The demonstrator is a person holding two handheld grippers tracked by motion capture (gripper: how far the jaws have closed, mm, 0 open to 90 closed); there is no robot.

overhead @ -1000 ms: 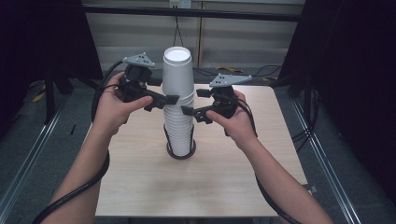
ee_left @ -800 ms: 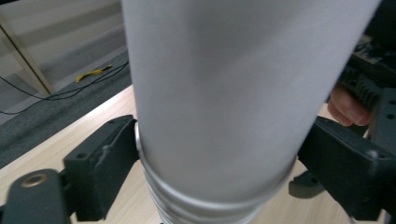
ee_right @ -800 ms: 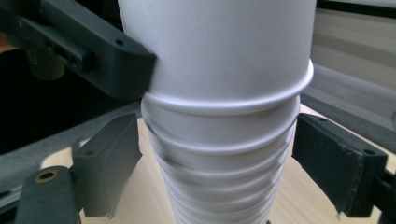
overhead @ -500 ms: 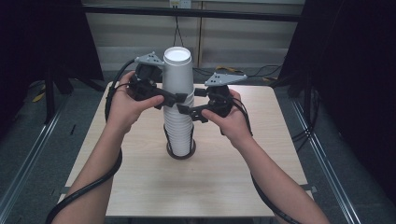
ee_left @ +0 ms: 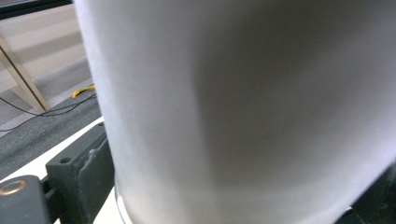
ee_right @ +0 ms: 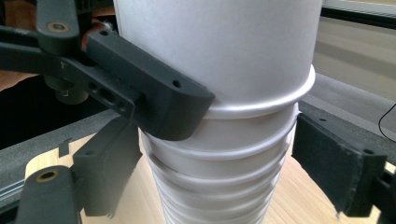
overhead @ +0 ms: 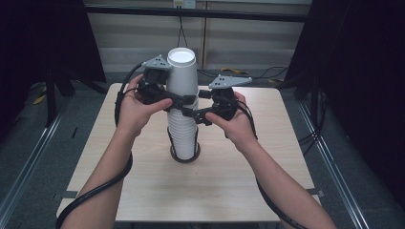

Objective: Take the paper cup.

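A tall stack of upturned white paper cups (overhead: 184,133) stands in a black ring (overhead: 185,157) on the wooden table (overhead: 267,162). My left gripper (overhead: 179,101) is shut on the top cup (overhead: 181,76) near its rim; that cup (ee_left: 233,107) looms close in the left gripper view. Just below, my right gripper (overhead: 189,113) is shut on the stack. In the right gripper view its pads (ee_right: 336,172) flank the stack (ee_right: 219,186), and a finger (ee_right: 159,102) of the left gripper presses the top cup (ee_right: 219,46) above its rolled rim.
Both forearms reach in from the bottom, with a black cable looping from each gripper. Dark frame posts and cables stand around the table. A metal rail runs along the floor on either side.
My left gripper has come in closer to the top cup and shifted slightly. My right gripper has stayed at about the same spot on the stack.
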